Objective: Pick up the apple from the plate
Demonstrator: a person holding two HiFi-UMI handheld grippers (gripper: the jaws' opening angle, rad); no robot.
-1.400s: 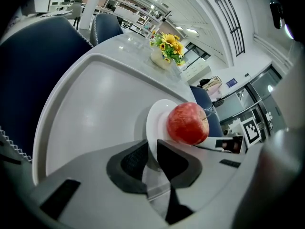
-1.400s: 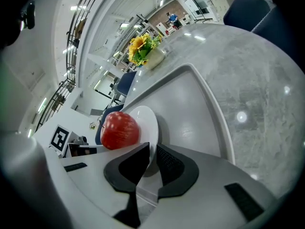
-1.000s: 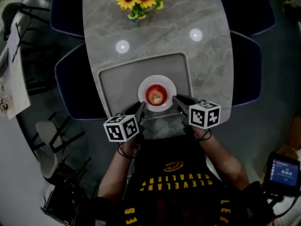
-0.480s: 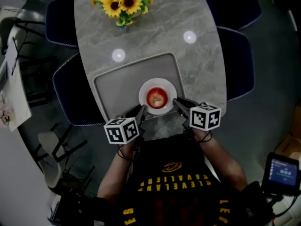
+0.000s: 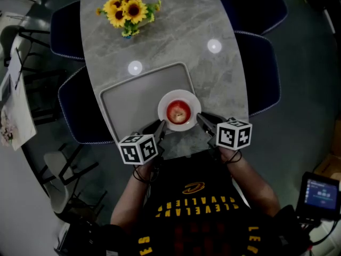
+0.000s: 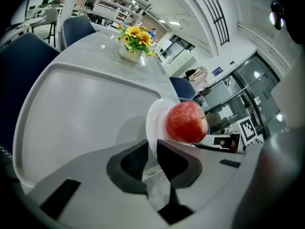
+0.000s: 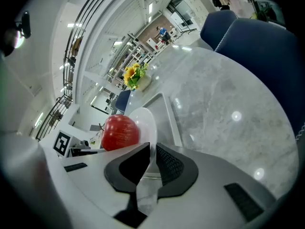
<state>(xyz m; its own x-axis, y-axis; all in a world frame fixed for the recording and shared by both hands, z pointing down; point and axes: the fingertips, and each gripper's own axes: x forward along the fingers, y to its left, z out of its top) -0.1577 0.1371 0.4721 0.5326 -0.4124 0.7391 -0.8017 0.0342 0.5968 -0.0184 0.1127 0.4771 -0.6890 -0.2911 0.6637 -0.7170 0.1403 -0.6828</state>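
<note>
Plate (image 5: 163, 104) shifted right; apple (image 5: 178, 111) lies between left tongs (image 5: 160, 127) and right tongs (image 5: 202, 119).

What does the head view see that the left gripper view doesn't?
Only the head view: the person's black shirt and a small lit screen. Only the left gripper view: the left gripper up close, jaws closed on the rim of the round white plate. Both: the red apple on that plate, the grey tray, the yellow sunflowers.
</note>
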